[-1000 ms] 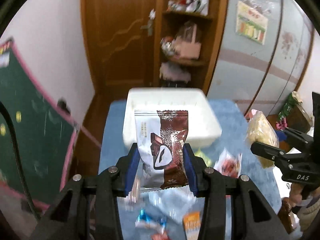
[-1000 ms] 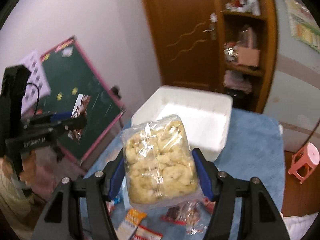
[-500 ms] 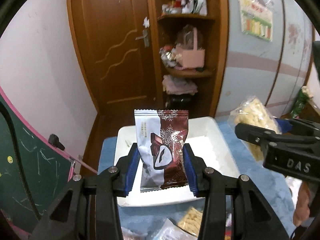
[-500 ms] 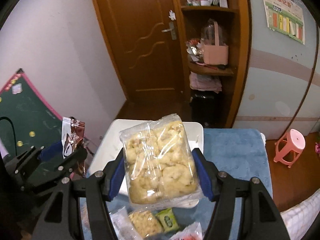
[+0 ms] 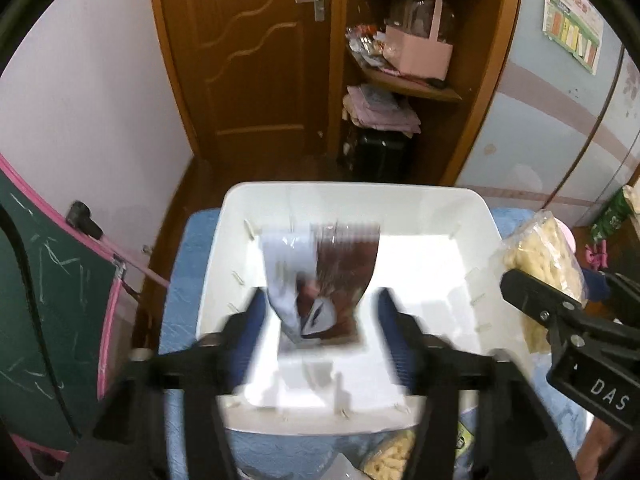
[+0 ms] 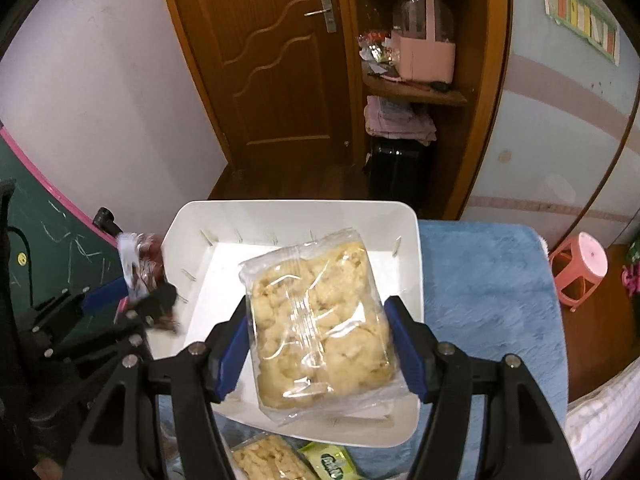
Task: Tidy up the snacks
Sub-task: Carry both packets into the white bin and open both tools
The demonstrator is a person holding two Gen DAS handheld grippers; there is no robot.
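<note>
The left gripper [image 5: 320, 320] is poised over the white bin [image 5: 256, 204], its jaws opening; the brown-and-white snack packet [image 5: 324, 280], blurred, hangs between them with the pads apparently clear of it, so it is judged to be dropping into the bin. The release is best finished with the jaws spread fully before the gripper is lifted, so the wrapper is not snagged. The right gripper [image 6: 318, 344] is clamped on the clear bag of pale puffed snacks [image 6: 320, 320], held above the bin's near right part. It should be lowered close to the bin floor and let go beside the packet. More packets are left on the blue-covered worktop [image 6: 480, 280].
</note>
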